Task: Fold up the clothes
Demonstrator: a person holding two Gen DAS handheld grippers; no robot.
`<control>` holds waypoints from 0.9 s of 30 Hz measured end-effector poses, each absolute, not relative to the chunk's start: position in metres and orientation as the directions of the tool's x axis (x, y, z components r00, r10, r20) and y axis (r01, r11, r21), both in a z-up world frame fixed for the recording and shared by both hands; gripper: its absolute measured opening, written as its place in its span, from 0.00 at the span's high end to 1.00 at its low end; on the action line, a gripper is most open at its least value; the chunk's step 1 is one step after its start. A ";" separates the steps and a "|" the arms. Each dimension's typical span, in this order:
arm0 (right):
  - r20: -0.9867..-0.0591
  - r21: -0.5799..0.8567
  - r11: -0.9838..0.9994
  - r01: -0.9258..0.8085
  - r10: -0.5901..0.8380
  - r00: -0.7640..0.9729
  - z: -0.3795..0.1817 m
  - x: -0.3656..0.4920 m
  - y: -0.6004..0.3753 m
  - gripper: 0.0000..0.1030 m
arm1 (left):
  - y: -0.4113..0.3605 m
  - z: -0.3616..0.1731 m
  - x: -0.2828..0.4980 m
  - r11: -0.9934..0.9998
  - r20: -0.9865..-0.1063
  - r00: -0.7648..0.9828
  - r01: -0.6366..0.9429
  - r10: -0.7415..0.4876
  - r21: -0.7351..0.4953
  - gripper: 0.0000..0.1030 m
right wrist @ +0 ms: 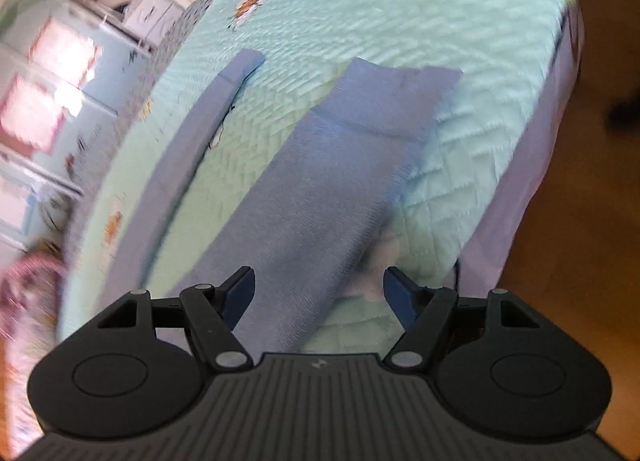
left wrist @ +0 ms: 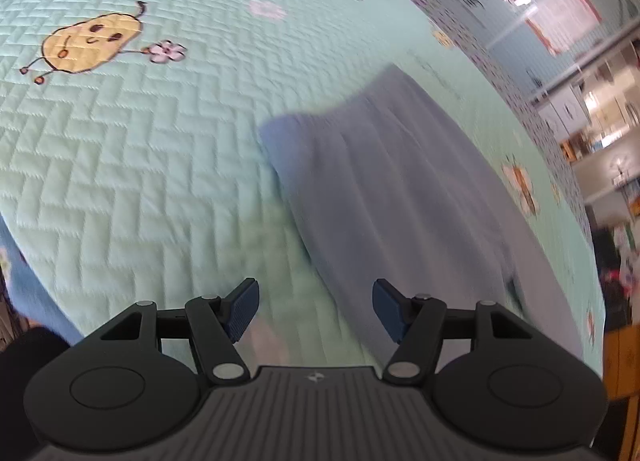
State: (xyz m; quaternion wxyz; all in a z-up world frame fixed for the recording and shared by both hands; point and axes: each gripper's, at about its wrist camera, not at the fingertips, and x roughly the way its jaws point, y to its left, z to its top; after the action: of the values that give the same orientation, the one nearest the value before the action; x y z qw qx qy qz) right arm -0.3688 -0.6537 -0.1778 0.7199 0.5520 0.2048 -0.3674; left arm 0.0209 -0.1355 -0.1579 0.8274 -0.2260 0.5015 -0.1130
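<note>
A blue-grey garment point(left wrist: 400, 189) lies flat on a mint quilted bedspread point(left wrist: 140, 161). In the left wrist view it stretches from the middle toward the lower right. My left gripper point(left wrist: 316, 311) hovers open over the garment's near left edge, with nothing between its fingers. In the right wrist view the same garment point(right wrist: 320, 189) shows as a wide folded strip, with a narrow sleeve-like strip point(right wrist: 188, 149) to its left. My right gripper point(right wrist: 318, 299) stands open above the near end of the wide strip, pads apart from the cloth.
The bedspread carries a yellow pear figure point(left wrist: 90, 43) and flower prints. The bed's side edge and a wooden floor point(right wrist: 580, 221) lie at the right of the right wrist view. Shelves and windows point(left wrist: 580, 61) stand beyond the bed. A pink patterned cloth point(right wrist: 24, 293) sits at the far left.
</note>
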 end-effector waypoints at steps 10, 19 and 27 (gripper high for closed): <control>-0.594 0.783 0.001 0.622 -0.295 0.749 -0.192 -0.380 -0.672 0.30 | -0.147 -0.161 0.067 0.869 -0.785 0.462 -0.057 -0.413 -0.491 0.30; -0.539 0.828 -0.026 0.559 -0.311 0.783 -0.202 -0.384 -0.677 0.30 | -0.168 -0.162 0.065 0.874 -0.760 0.478 0.032 -0.439 -0.485 0.69; -0.550 0.822 -0.030 0.568 -0.300 0.780 -0.211 -0.381 -0.686 0.80 | -0.162 -0.168 0.066 0.858 -0.743 0.485 0.031 -0.462 -0.513 0.89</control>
State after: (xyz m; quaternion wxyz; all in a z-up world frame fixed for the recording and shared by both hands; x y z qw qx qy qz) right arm -0.3814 -0.6856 -0.2113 0.6886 0.6448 0.1042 -0.3150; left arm 0.0656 -0.1619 -0.1683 0.8326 -0.2220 0.4854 -0.1481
